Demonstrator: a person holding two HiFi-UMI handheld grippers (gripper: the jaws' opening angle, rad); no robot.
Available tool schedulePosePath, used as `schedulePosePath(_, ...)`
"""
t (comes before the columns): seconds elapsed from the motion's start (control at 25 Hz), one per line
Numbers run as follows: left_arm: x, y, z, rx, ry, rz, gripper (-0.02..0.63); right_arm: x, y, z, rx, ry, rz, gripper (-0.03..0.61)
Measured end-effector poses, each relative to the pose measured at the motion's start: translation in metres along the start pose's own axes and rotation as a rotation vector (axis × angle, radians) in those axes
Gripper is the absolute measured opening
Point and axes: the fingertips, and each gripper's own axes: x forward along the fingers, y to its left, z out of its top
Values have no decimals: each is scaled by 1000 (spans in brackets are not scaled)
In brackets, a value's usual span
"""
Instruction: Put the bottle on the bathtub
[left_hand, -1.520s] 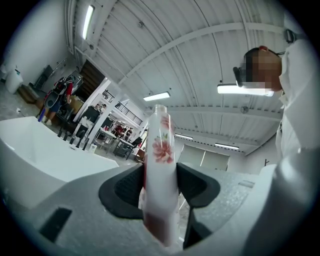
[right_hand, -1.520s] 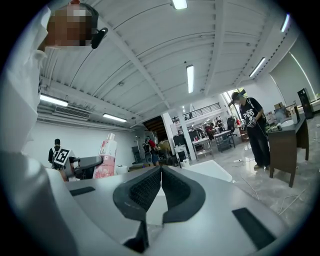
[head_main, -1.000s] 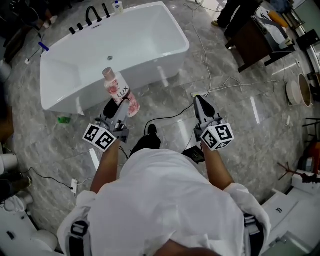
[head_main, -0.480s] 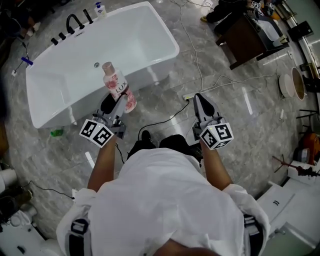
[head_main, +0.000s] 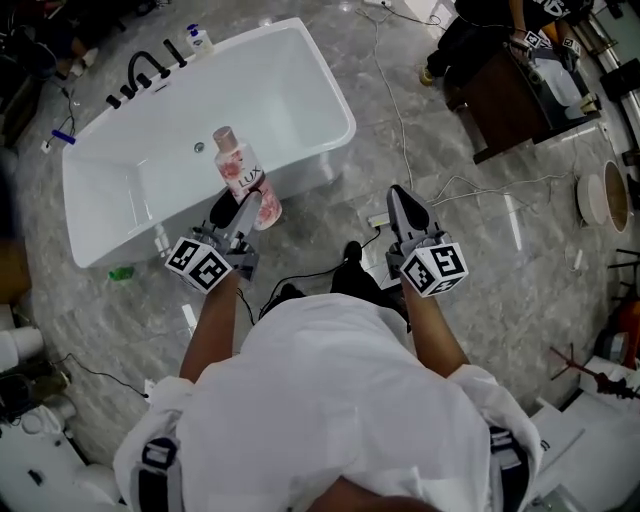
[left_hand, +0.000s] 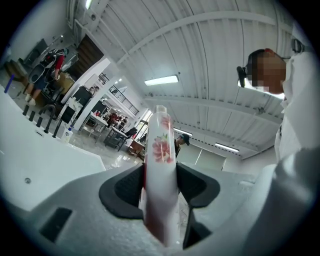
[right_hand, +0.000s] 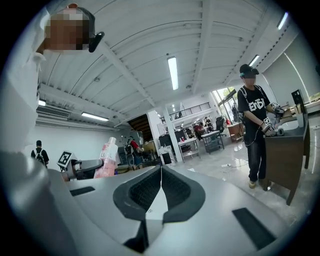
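A white and pink bottle (head_main: 246, 179) with a flower print stands upright between the jaws of my left gripper (head_main: 235, 209), which is shut on it. In the head view it hangs over the near rim of the white bathtub (head_main: 300, 50). The left gripper view shows the bottle (left_hand: 161, 165) pinched between both black pads, its cap pointing up. My right gripper (head_main: 402, 207) is held over the floor to the right of the tub, jaws closed together with nothing in them. The right gripper view catches the bottle (right_hand: 106, 159) at its left.
Black taps (head_main: 148, 70) and a small bottle (head_main: 197, 40) sit on the tub's far rim. Cables (head_main: 402, 120) run across the grey marble floor. A dark wooden table (head_main: 520, 90) with a person beside it stands at the upper right. A green object (head_main: 121, 272) lies by the tub's left foot.
The view has shifted as the person stepped; the left gripper with the bottle has come closer to the tub's near rim. The right gripper has stayed beside it.
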Motion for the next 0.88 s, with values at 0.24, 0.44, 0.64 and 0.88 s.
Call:
schedulePosePath(0.24, 75, -29, 13, 4, -45, 23, 209, 19, -76, 37, -11, -6, 61, 15)
schedulePosePath(0.44, 125, -38, 23, 14, -75, 75, 210, 41, -124, 60, -64, -22, 100, 15)
schedulePosePath(0.64, 133, -41, 15, 59, -62, 129, 210, 63, -140, 53, -21, -11, 157, 15)
schedulePosePath(0.88, 139, -25, 23, 105, -73, 198, 210, 96, -143, 63, -49, -37, 178, 15)
